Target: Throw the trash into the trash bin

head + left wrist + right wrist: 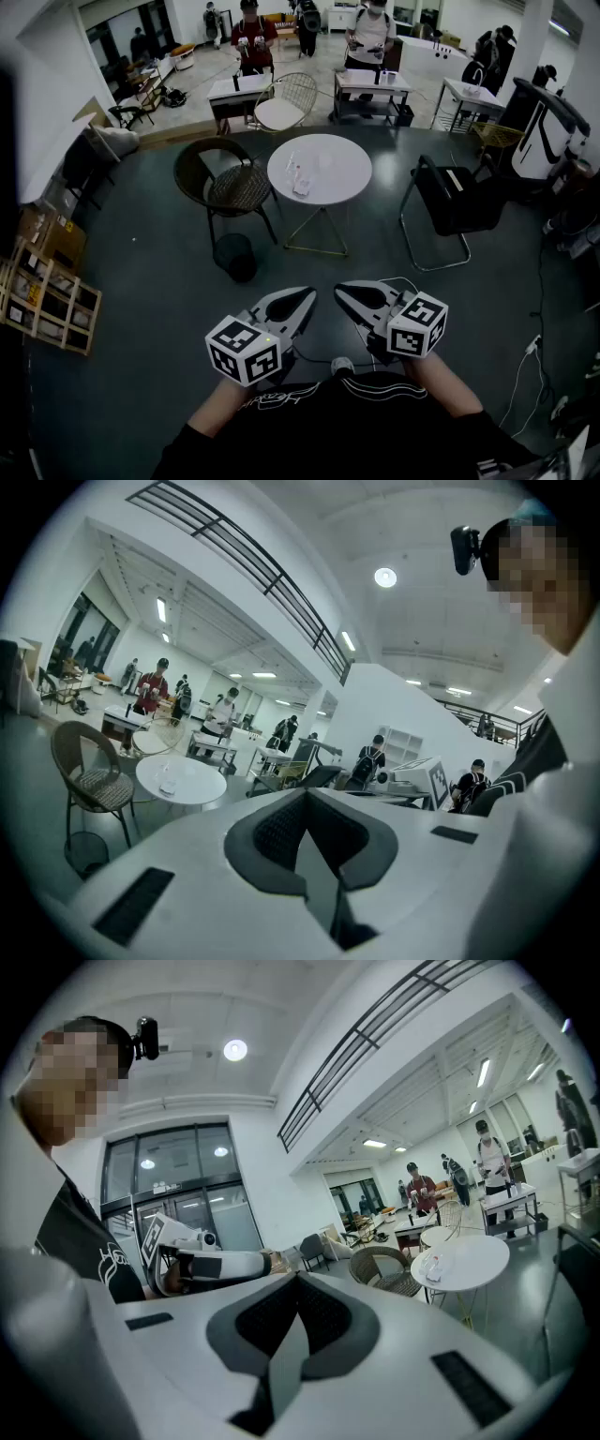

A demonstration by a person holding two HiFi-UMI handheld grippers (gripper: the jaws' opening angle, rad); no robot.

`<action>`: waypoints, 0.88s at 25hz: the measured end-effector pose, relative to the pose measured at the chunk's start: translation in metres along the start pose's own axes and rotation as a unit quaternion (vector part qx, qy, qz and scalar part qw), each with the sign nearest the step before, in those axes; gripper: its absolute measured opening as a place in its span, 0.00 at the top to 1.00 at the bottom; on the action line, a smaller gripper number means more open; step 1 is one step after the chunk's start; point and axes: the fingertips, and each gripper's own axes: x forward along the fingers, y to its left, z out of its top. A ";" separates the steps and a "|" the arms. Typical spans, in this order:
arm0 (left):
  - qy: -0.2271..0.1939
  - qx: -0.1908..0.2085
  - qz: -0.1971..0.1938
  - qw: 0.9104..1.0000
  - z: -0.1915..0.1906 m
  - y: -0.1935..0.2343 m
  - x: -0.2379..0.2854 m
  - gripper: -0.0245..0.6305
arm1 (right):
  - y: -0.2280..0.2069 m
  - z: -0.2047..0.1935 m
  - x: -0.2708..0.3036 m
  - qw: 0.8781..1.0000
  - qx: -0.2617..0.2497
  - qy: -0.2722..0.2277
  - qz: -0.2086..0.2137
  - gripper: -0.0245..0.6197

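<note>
Crumpled clear plastic trash (302,178) lies on a round white table (345,157) across the room. A black mesh trash bin (234,256) stands on the dark floor in front of the table, to its left. Both grippers are held close to the person's body, far from the table. My left gripper (307,294) is shut and holds nothing, and so is my right gripper (339,289). The left gripper view shows the shut left gripper (305,794), the table (202,785), the trash (169,782) and the bin (86,852). In the right gripper view are the right gripper (298,1277), table (480,1255) and trash (433,1265).
A wicker chair (225,183) stands left of the table, just behind the bin. A black cantilever chair (450,202) stands to the right. Wooden crates (47,291) line the left wall. Several people stand at desks (370,84) in the back. Cables (539,347) run along the floor at right.
</note>
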 end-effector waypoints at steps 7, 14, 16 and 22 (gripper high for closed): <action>-0.008 0.020 -0.008 1.000 0.003 -0.008 0.006 0.95 | -0.002 0.003 -0.006 1.000 -0.007 -0.002 0.009 0.91; -0.001 0.003 0.004 1.000 0.002 -0.002 0.028 0.95 | -0.023 0.008 -0.009 1.000 0.008 -0.004 0.022 0.91; 0.001 -0.008 0.006 1.000 0.002 0.002 0.036 0.95 | -0.031 0.009 -0.008 1.000 0.013 0.001 0.024 0.91; -0.006 -0.028 0.022 0.999 0.013 0.016 0.071 0.95 | -0.073 0.017 -0.011 0.999 0.025 0.005 0.028 0.91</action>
